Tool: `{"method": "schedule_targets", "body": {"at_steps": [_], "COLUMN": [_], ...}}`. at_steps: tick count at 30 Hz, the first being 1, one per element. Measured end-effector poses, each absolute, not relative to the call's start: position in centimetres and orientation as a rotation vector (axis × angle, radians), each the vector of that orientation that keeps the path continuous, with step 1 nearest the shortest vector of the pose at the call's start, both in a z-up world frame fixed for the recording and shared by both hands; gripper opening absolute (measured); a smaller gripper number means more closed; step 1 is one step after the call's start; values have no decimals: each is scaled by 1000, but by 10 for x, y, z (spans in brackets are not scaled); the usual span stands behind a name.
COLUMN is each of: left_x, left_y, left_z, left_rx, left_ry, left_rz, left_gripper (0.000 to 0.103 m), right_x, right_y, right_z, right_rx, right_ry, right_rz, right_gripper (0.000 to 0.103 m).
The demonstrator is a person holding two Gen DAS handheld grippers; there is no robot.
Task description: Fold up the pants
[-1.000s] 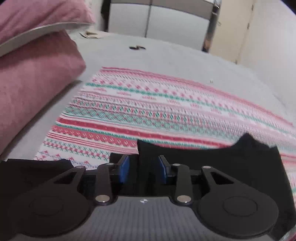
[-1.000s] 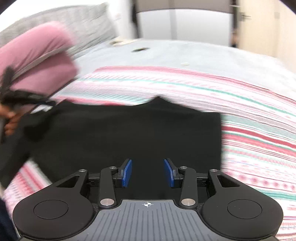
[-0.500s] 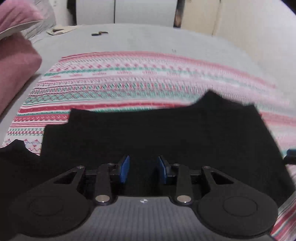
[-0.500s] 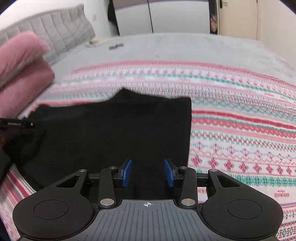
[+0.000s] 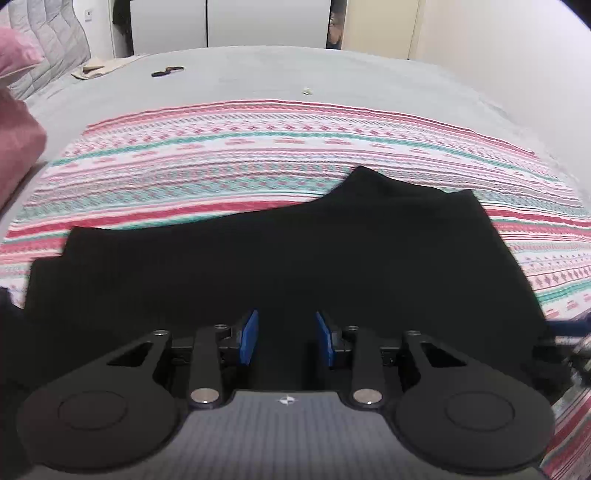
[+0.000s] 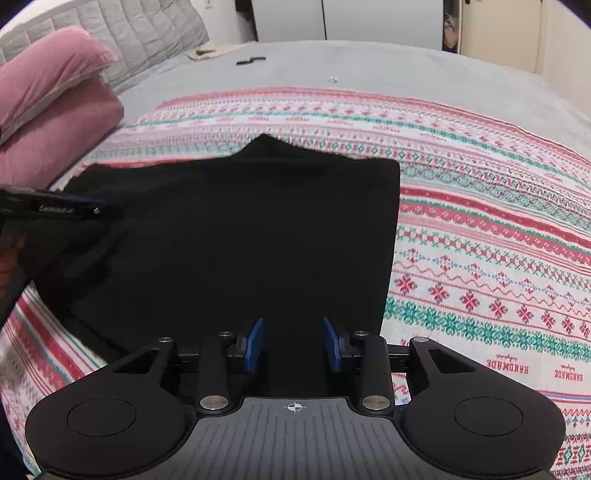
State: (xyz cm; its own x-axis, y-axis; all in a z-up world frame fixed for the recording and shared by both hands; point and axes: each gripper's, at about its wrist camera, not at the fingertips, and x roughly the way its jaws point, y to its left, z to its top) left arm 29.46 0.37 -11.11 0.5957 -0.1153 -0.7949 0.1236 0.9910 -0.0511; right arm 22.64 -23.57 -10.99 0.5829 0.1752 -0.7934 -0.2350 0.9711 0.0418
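The black pants (image 5: 295, 258) lie spread flat on a red, white and green patterned blanket (image 5: 258, 155) on the bed. My left gripper (image 5: 286, 338) is open and empty, above the near edge of the pants. My right gripper (image 6: 293, 345) is open and empty, above the near right part of the pants (image 6: 240, 229). The left gripper shows at the left edge of the right wrist view (image 6: 55, 208). The right gripper shows at the right edge of the left wrist view (image 5: 569, 328).
Pink pillows (image 6: 51, 107) are stacked at the left by a grey quilted headboard (image 6: 140, 33). A grey sheet (image 5: 295, 74) covers the far bed, with a small dark object (image 5: 168, 71) and a beige item (image 5: 99, 68) on it. White wardrobe doors stand behind.
Both grippers have pulled back and up from the pants. More of the pants lies flat in view. The left gripper's jaws have opened wider.
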Motion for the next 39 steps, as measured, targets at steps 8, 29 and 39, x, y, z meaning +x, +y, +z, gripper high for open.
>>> {"method": "schedule_targets", "body": {"at_steps": [8,29,39], "left_x": [290,338,370], "left_y": [-60,-213,-270], "left_z": [-135,-102,-146], "left_rx": [142,125,325], "left_ry": [964,850,947], "left_rz": [-68,-318,-219], "left_gripper": [60,73,55], "right_x": [222,194,189], "right_y": [-224,-326,-339], "right_z": [-128,-123,-145], "right_rx": [-148,392,628], "right_ry": [978,1034,1015], "right_rz": [242,239,304], "right_gripper": [33,39,39]}}
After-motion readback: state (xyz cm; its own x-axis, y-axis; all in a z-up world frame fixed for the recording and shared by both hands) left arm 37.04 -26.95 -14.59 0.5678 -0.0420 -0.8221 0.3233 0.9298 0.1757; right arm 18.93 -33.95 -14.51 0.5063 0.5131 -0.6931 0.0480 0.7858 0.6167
